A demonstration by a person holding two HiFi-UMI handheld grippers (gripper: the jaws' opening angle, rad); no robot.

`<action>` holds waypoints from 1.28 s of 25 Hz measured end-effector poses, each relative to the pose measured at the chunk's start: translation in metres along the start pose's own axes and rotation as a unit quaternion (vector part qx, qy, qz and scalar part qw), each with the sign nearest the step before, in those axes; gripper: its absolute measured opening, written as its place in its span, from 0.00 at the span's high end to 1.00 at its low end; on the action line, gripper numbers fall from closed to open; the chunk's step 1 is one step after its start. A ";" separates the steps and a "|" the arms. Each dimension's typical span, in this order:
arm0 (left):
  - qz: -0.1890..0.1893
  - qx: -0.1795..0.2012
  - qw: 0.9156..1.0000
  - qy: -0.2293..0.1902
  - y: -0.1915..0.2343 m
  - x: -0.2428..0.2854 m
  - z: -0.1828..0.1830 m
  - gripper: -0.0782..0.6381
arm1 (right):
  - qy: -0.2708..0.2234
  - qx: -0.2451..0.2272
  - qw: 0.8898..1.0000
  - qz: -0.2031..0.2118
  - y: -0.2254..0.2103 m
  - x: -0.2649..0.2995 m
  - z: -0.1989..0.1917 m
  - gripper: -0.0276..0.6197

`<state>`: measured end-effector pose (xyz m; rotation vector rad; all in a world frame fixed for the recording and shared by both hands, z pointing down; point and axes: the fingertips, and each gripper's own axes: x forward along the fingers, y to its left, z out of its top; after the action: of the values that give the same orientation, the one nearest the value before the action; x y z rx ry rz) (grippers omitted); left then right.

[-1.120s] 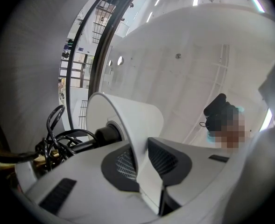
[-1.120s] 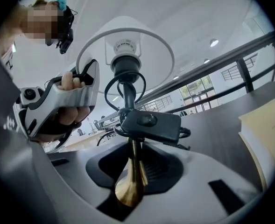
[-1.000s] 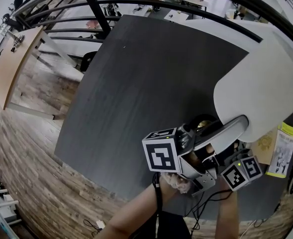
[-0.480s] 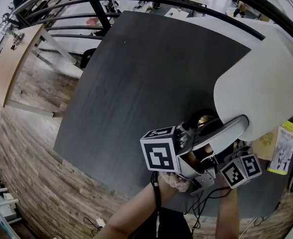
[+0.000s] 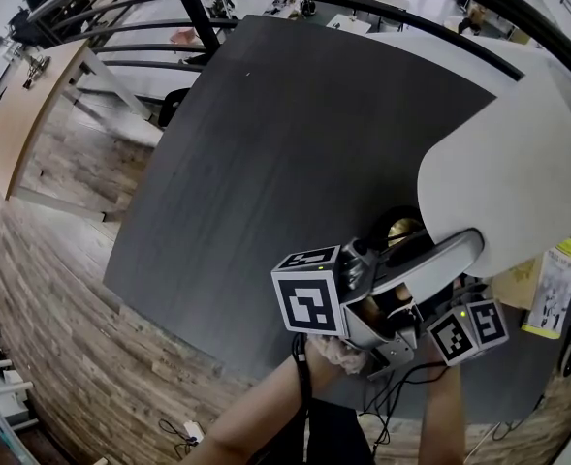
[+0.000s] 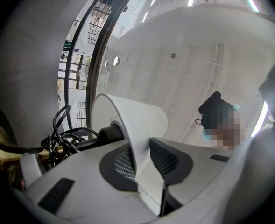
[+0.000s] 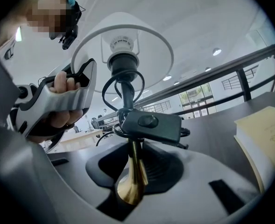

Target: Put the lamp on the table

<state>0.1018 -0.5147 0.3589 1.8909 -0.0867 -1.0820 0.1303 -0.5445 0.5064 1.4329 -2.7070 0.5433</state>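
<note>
Clamped the right gripper [image 7: 133, 171] on the brass stem [image 7: 136, 157] of the lamp [image 7: 124, 50]. Just eased apart the jaws of the left gripper [image 6: 140, 160], with the lamp's shade [image 6: 138, 119] rim between them.

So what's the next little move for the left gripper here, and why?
Probably slide the left gripper back off the lamp shade. Its jaws have just been opening, with the shade's rim loose between them, while the right gripper is clamped on the brass stem and should manage alone.
</note>
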 end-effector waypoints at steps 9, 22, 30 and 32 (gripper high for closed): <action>-0.007 0.004 1.000 -0.002 -0.004 -0.007 -0.003 0.75 | -0.021 -0.007 1.000 -0.010 0.003 -0.002 -0.002 0.78; -0.033 0.014 0.999 0.003 -0.009 -0.019 -0.010 0.75 | -0.037 -0.017 0.999 -0.014 0.006 -0.005 -0.006 0.78; -0.051 0.019 0.999 0.005 -0.012 -0.030 -0.013 0.75 | -0.045 -0.028 0.998 -0.015 0.009 -0.006 -0.011 0.78; -0.054 0.019 0.998 0.006 -0.014 -0.033 -0.013 0.75 | -0.048 -0.030 0.998 -0.017 0.009 -0.006 -0.011 0.78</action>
<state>0.0865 -0.4830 0.3723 1.9537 0.0011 -1.1484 0.1248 -0.5316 0.5125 1.5251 -2.7391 0.3981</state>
